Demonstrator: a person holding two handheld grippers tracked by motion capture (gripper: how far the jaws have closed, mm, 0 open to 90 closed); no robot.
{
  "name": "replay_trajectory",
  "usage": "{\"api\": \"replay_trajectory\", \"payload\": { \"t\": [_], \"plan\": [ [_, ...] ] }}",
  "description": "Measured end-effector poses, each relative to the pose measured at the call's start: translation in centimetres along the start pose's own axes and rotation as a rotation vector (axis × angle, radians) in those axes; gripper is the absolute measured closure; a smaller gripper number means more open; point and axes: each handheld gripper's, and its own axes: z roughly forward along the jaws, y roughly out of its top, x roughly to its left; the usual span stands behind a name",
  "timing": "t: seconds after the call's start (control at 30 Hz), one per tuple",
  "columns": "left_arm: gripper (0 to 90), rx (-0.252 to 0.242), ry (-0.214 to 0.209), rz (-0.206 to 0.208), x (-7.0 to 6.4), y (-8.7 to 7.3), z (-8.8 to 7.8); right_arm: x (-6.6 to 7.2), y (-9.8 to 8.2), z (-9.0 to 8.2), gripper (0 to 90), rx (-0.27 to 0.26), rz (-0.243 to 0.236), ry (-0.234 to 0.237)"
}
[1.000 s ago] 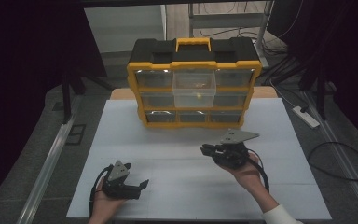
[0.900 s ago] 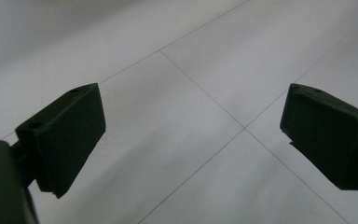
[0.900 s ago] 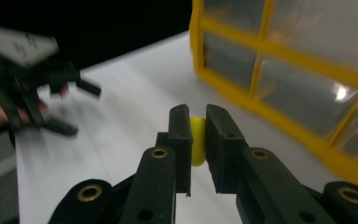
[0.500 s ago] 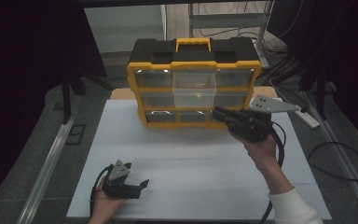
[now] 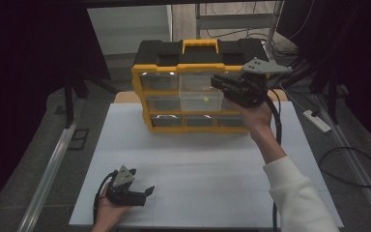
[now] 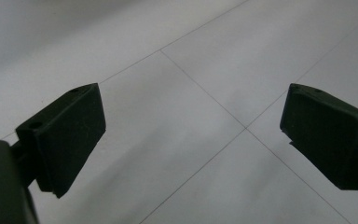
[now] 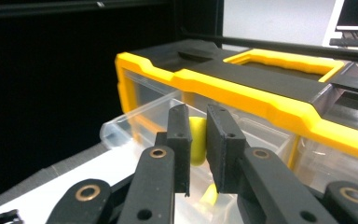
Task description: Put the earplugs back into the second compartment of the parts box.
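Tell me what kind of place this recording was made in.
Likely a lab or workshop set up for recording handling work. A white table stands between dark curtains, cables and a power strip trail over the floor, and a yellow-and-black drawer organizer sits on the table, one clear drawer pulled out.

One organizer box (image 5: 198, 63), one open drawer (image 5: 200, 99), two grippers (image 5: 134, 197) (image 5: 221, 83)

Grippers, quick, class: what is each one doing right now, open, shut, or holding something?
Left gripper: open, holding nothing, low over the white table.
Right gripper: shut, empty, raised by the pulled-out clear drawer.
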Motion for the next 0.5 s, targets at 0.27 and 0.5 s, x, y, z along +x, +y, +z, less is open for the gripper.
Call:
{"api": "replay_trajectory", "payload": {
  "t": [0.27, 0.5],
  "plan": [
    [6.9, -0.003, -0.001, 0.001, 0.0, 0.0, 0.0, 0.4, -0.4, 1.1, 48.9, 0.014, -0.025, -0.050],
    [6.9, 0.001, -0.003, 0.004, 0.0, 0.0, 0.0, 1.1, -1.4, -2.7, 38.6, -0.033, -0.048, -0.015]
  ]
}}
